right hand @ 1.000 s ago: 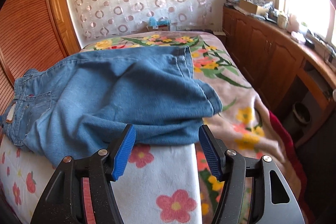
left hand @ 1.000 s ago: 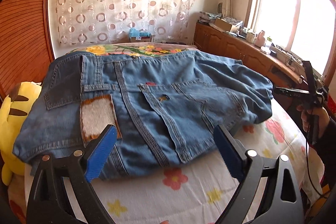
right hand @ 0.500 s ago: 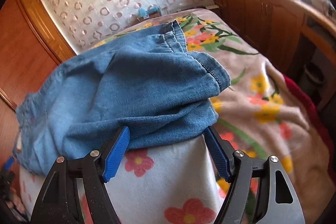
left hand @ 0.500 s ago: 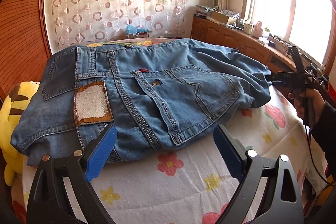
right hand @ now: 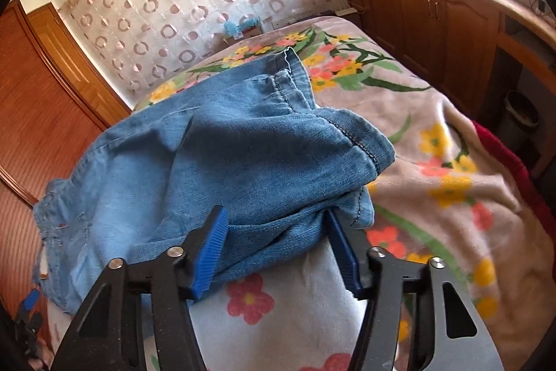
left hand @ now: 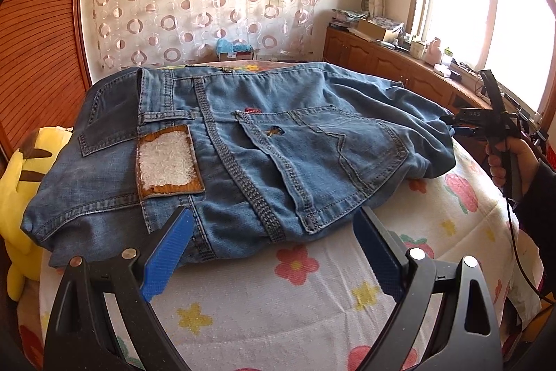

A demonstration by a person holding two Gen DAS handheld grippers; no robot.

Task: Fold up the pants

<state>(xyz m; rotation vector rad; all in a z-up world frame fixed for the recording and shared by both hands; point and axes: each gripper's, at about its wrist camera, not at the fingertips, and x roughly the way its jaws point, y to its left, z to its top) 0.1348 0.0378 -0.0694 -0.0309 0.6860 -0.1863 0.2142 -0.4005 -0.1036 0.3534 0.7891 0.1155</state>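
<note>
Blue denim pants (left hand: 264, 155) lie on the bed, back side up, with a brown-edged white patch (left hand: 166, 162) and a rear pocket showing. My left gripper (left hand: 274, 252) is open, just in front of the waist end, apart from the cloth. In the right wrist view the folded legs of the pants (right hand: 222, 162) lie bunched. My right gripper (right hand: 278, 249) has its blue pads (right hand: 210, 252) around the near folded edge, narrowed but with a gap; I cannot tell whether it pinches. That gripper also shows in the left wrist view (left hand: 465, 124), held by a hand.
The bed has a white flowered sheet (left hand: 285, 301) near me and a floral blanket (right hand: 434, 169) beyond. A yellow plush toy (left hand: 17, 176) lies at the left bed edge. Wooden cabinets (right hand: 434, 13) run along the right wall under a window. A wooden panel wall (left hand: 38, 58) stands left.
My right gripper moved forward onto the folded leg edge and its jaws narrowed around the cloth. My left gripper drew back slightly and rose; the pants look flatter.
</note>
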